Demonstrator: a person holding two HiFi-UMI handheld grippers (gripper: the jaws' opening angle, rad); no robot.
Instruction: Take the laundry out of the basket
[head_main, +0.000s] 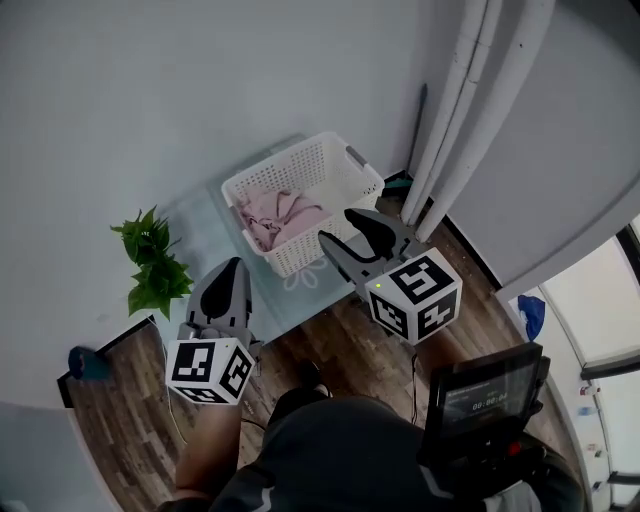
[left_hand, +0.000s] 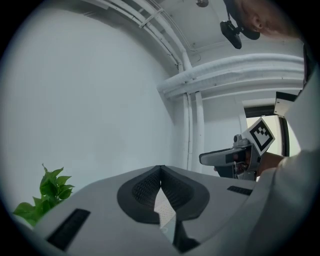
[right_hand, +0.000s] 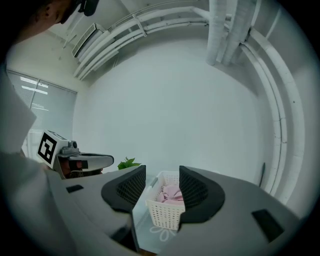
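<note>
A white slatted laundry basket stands on a low glass table against the wall, with pink laundry bunched inside. The right gripper view shows the same basket and pink cloth framed between the jaws from a distance. My right gripper hovers just right of the basket's near corner, jaws apart and holding nothing. My left gripper is held lower left, off the basket; its tips meet in the left gripper view, with nothing between them.
A green potted plant stands left of the table. White pipes run along the wall at right. A dark device with a screen is at lower right, over a wooden floor.
</note>
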